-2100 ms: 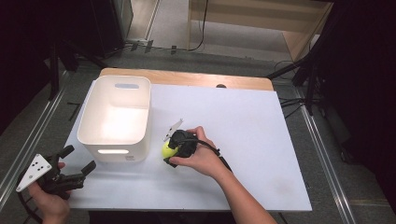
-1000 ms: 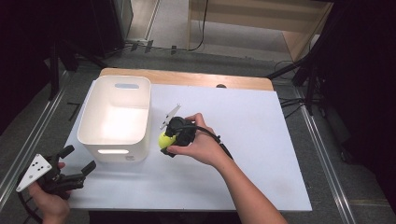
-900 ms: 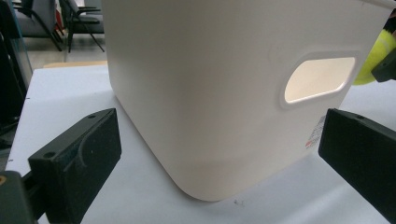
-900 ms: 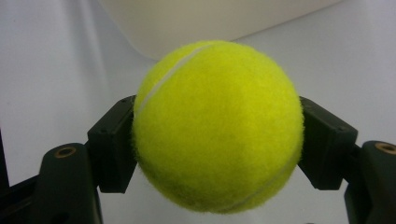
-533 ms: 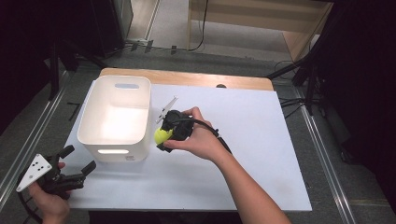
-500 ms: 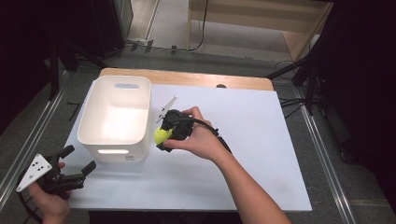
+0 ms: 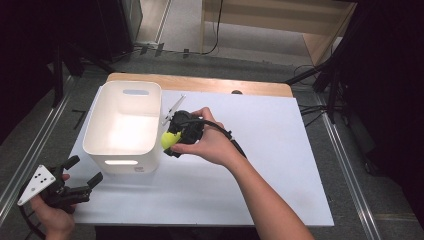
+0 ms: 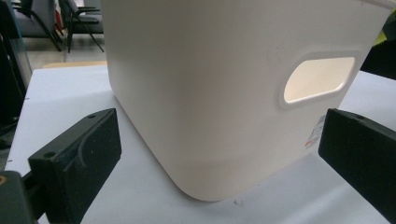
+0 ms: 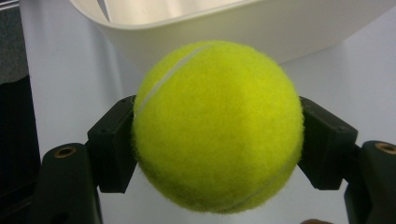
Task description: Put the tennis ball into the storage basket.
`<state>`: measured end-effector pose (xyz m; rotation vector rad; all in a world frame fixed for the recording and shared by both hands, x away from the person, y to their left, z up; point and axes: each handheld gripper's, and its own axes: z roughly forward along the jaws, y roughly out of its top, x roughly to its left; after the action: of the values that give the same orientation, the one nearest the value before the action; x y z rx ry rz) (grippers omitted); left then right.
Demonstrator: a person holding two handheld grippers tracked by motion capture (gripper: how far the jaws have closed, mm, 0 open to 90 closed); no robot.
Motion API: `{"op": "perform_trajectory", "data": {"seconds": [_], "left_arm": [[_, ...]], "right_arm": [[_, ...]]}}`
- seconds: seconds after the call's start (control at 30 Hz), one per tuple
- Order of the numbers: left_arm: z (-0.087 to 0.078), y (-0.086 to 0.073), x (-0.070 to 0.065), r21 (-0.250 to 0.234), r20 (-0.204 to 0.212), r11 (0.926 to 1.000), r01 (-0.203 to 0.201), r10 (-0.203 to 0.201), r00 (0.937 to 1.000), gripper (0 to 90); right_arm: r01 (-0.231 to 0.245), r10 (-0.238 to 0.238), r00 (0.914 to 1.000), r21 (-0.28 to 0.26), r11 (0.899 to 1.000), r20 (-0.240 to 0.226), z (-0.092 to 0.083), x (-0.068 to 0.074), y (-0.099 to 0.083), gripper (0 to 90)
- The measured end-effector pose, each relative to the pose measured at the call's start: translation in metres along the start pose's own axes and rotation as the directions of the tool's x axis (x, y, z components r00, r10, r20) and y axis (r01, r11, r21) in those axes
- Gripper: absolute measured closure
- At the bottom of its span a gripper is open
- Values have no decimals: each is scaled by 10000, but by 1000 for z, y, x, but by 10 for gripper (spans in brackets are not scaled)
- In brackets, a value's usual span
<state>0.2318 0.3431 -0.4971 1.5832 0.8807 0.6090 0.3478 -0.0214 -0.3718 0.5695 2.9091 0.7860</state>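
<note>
high view, right gripper [image 7: 171, 141] clamping tennis ball [image 7: 170, 139]

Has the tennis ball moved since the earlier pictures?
Yes. The tennis ball, clamped in the right hand-held gripper, has moved toward the white bin, now beside its right wall.

A grey floor [image 7: 175, 30] is lying behind the table [image 7: 280, 150], and a wooden cabinet [image 7: 270, 20] is standing there. Dark curtains [image 7: 395, 75] are hanging at the sides.

yellow-green tennis ball [image 9: 217, 126], fuzzy felt with a white seam, clamped between the right tongs [image 7: 172, 141], held off the table just beside the white bin's [image 7: 150, 102] right wall
</note>
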Motion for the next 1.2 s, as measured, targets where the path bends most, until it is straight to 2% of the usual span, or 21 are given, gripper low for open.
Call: {"op": "perform_trajectory", "data": {"seconds": [0.37,0.4,0.5,0.67,0.77,1.2], "left_arm": [[0,0,0,-13,18,10000,23,-23,10000,0],[0,0,0,-15,22,10000,18,-18,10000,0],[0,0,0,-18,24,10000,32,-32,10000,0],[0,0,0,-37,18,10000,59,-59,10000,0],[0,0,0,-38,22,10000,64,-64,10000,0],[-1,0,0,-27,23,10000,78,-78,10000,0]], "right_arm": [[50,-50,10000,3,10000,12,-11,-2,14,235],[174,-174,9998,-36,9998,0,-11,-3,15,235],[13,-13,10000,6,10000,8,-13,-3,17,235],[163,-163,9999,7,9999,56,-17,-7,21,235],[100,-100,9999,-17,9999,24,-20,-7,25,235],[347,-347,9994,-1,9994,6,-22,-7,38,235]]}}
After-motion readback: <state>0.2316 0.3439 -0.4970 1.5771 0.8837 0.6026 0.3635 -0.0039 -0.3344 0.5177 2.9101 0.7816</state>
